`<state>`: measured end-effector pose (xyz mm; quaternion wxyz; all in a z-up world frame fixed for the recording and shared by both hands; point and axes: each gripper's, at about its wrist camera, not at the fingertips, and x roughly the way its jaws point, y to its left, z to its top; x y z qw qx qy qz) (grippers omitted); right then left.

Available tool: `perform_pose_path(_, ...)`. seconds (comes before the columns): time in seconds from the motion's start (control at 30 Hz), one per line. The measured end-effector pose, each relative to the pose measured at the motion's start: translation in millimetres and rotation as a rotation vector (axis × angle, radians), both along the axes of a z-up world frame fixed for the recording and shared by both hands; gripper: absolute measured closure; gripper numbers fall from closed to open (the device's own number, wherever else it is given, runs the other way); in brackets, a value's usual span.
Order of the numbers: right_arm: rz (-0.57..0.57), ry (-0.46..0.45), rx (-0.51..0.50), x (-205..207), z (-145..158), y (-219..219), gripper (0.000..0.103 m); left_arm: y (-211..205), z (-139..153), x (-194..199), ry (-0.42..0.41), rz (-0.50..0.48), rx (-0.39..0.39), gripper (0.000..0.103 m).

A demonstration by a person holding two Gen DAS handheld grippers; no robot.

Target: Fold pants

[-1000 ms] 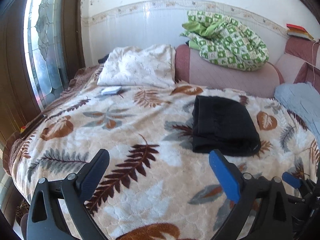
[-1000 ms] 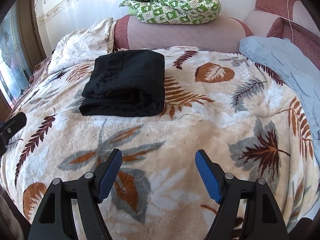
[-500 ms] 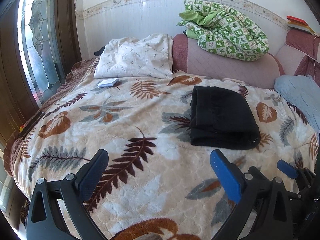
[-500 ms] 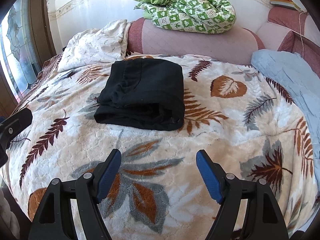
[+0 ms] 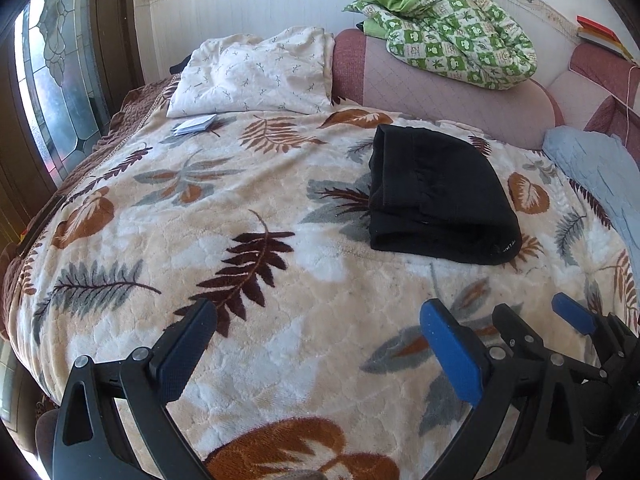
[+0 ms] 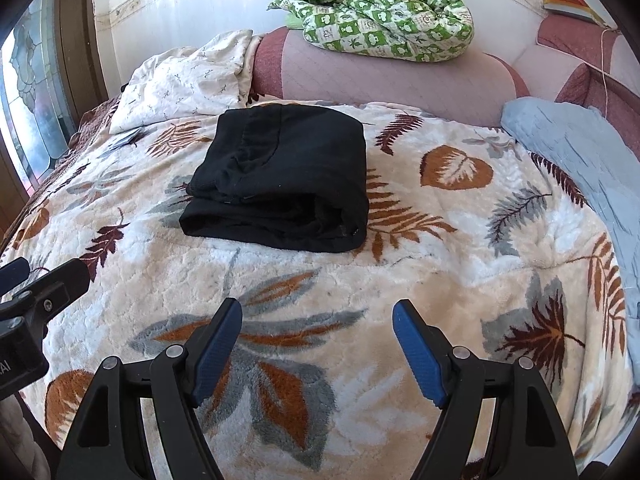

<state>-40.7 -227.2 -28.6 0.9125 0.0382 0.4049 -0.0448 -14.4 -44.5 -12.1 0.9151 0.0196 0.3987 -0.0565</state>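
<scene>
Leaf-print blanket (image 6: 400, 280) on bed, folded black pants (image 6: 288, 176), both tools (image 5: 316, 344) (image 6: 318, 344) wide, empty.

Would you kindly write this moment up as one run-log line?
pants: folded, lying on leaf blanket | left gripper: open, empty | right gripper: open, empty, short of pants

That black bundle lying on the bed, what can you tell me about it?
The black pants are already folded into a thick, roughly rectangular stack of several layers, with the rounded fold toward the cameras and looser edges on the left. The cloth looks soft and matte, and small pale lettering shows at one near corner in the left view. They lie flat on the leaf-patterned blanket, near the pink headboard cushion. Only the blanket touches them; neither gripper does.
</scene>
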Motion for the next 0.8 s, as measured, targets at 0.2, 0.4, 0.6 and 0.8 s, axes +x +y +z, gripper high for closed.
perform_pose_path(0.2,0.01,0.006,-0.01,2,-2,3,0.02,3,-6,5,0.047,-0.002,-0.027,0.001)
perform_pose_path(0.4,0.016,0.01,-0.019,5,-2,7,0.02,8,-9,7,0.068,0.009,-0.056,0.001)
perform_pose_path(0.6,0.029,0.022,-0.031,6,-5,12,0.02,8,-11,8,0.082,0.016,-0.043,0.001)
perform_pose_path(0.8,0.025,0.024,-0.038,6,-5,11,0.019,8,-13,10,0.096,0.015,-0.046,0.001)
